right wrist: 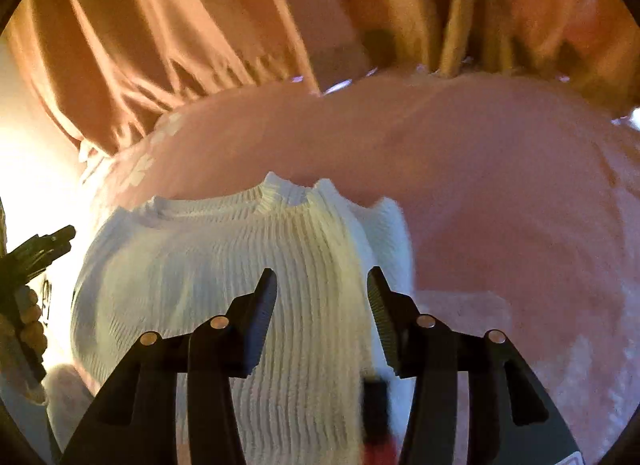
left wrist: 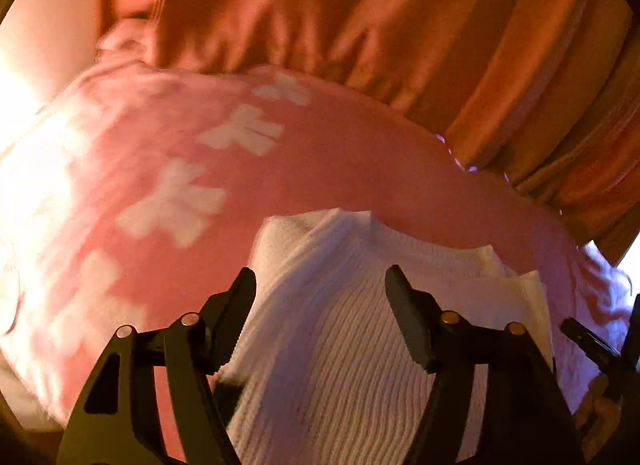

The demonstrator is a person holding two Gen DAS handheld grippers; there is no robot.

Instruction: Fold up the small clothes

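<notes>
A white ribbed knit garment lies on a pink blanket with white flower shapes. It also shows in the right wrist view, neckline at the far edge. My left gripper is open above the garment's left part, fingers apart and empty. My right gripper is open above the garment's right side, empty. The right gripper shows at the right edge of the left wrist view. The left gripper shows at the left edge of the right wrist view.
Orange curtains hang behind the blanket's far edge, also in the right wrist view. Bright light comes from the left. The pink blanket spreads wide to the right of the garment.
</notes>
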